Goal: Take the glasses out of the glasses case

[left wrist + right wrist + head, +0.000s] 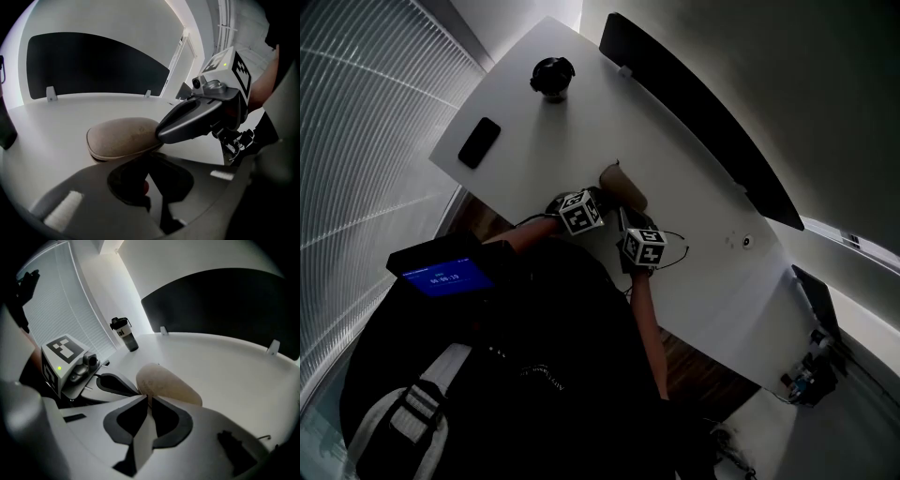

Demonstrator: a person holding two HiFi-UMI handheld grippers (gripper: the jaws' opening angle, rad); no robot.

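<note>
Far beyond the left tongs (151, 158) and off to their left, a dark phone (479, 142) and a black bottle (552, 78) sit on the white counter (694, 187). The left tongs are clenched on the near rim of the tan glasses case (124, 136), which lies closed at their tips. The right tongs (147, 398), just beside the left pair, are nearly together and pinch the case's end.
</note>
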